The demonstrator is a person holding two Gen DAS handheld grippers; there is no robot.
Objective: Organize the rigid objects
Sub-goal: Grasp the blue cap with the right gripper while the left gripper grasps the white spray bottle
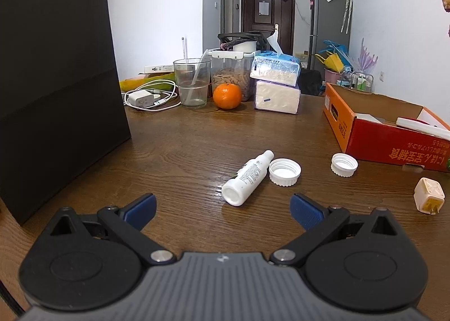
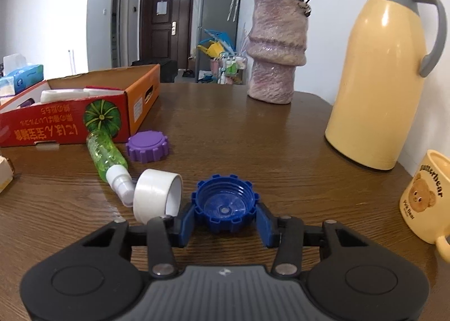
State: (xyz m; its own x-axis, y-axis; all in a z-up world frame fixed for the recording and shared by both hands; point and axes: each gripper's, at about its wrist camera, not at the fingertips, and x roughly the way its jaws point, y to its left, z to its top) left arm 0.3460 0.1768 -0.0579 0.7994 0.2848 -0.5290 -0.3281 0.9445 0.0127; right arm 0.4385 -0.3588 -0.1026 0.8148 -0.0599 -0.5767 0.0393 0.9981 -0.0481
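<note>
Home flat, dining/living area. Wooden table [image 1: 182, 146] as reference: fridge [image 1: 329, 25] and dark entry door [image 1: 267, 11] well behind it; tissue packs [image 1: 277, 82], flower vase [image 2: 277, 51], yellow thermos jug [image 2: 379, 67] on it.

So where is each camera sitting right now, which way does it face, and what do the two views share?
Left wrist: rides on the left gripper, looking forward and down over the wooden table at a lying white bottle and two white caps; its blue fingers stand wide apart, holding nothing.
Right wrist: rides on the right gripper, facing a vase and yellow flask; its fingers press a blue cap.
Shared: the table, the red-orange carton, the dark door and the grey fridge behind.
</note>
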